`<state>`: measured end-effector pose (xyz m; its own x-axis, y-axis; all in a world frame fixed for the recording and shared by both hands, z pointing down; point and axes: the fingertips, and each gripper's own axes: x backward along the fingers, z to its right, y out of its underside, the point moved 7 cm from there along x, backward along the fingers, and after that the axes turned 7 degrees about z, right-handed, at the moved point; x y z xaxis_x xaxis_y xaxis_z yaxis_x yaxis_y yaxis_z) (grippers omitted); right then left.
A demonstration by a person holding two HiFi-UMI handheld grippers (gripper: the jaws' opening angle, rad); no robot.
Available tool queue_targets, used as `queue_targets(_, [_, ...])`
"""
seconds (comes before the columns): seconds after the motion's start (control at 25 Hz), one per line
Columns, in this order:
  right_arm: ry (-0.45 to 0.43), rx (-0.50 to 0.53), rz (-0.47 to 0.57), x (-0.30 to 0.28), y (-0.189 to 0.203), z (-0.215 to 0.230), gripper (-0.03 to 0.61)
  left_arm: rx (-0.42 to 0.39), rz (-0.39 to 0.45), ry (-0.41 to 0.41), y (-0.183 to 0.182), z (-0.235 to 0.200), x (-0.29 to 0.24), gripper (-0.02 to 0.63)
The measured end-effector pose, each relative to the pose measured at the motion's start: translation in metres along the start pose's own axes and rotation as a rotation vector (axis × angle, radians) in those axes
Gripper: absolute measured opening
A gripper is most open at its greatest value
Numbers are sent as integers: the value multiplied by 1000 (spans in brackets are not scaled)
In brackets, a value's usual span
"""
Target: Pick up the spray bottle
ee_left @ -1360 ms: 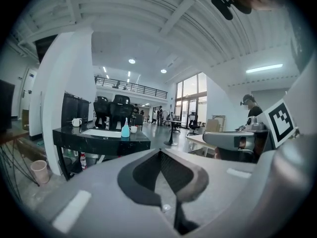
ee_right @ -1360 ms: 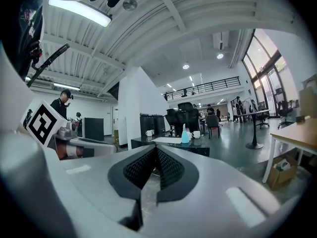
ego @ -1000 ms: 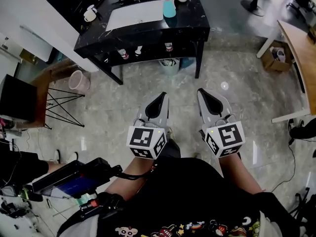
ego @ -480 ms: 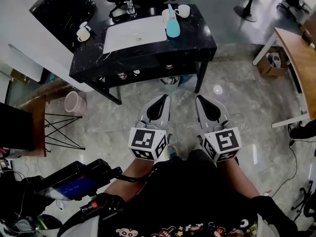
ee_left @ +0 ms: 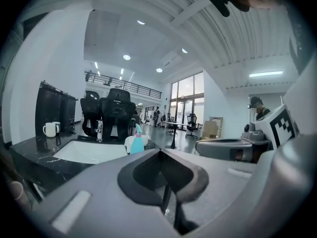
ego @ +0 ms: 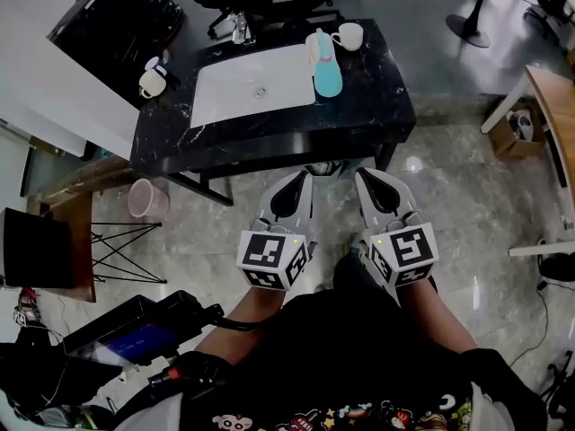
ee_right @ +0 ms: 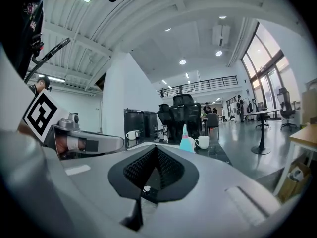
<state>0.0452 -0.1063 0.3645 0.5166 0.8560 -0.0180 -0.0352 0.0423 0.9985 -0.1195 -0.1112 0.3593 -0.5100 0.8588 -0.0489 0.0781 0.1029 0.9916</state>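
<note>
A teal spray bottle [ego: 326,65] with a white head stands upright on the black marble table [ego: 377,106], right of the white sink basin [ego: 256,83]. Both grippers hover side by side over the floor, just short of the table's front edge, well away from the bottle. My left gripper [ego: 297,176] is shut with nothing in it, and so is my right gripper [ego: 367,174]. The bottle shows small beyond the left gripper's tips [ee_left: 158,151] as the spray bottle [ee_left: 136,142]. The right gripper view has the spray bottle [ee_right: 186,140] just above my right gripper [ee_right: 156,147].
A white mug [ego: 349,36] stands behind the bottle and another mug [ego: 151,81] at the table's left end. A faucet [ego: 238,27] rises behind the basin. A pink bin [ego: 144,197] and a wire rack [ego: 117,241] stand at left, a wooden desk [ego: 552,106] at right.
The table has come nearer and lower in the head view as the person stepped toward it. Both grippers stayed shut and side by side, now close to its front edge.
</note>
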Motion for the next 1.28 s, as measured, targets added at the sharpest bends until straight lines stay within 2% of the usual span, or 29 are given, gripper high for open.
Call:
queue_targets(0.24, [-65, -6, 15, -79, -6, 64, 26, -23, -22, -62, -7, -27, -79, 0])
queue_targets(0.36, [-80, -2, 10, -113, -4, 89, 26, -9, -41, -80, -5, -36, -115, 0])
queue_targets(0.56, [-65, -25, -14, -156, 3, 106, 26, -2, -67, -74, -5, -60, -153, 0])
queue_targets(0.84, [10, 5, -28, -212, 16, 111, 28, 5, -89, 7, -1, -104, -190, 0])
queue_targets(1.08, [66, 6, -40, -261, 27, 117, 112, -5, -100, 77, -4, -136, -223, 0])
queue_targets(1.28, [112, 11, -33, -291, 39, 129, 139, -15, -145, 130, 5, -152, -240, 0])
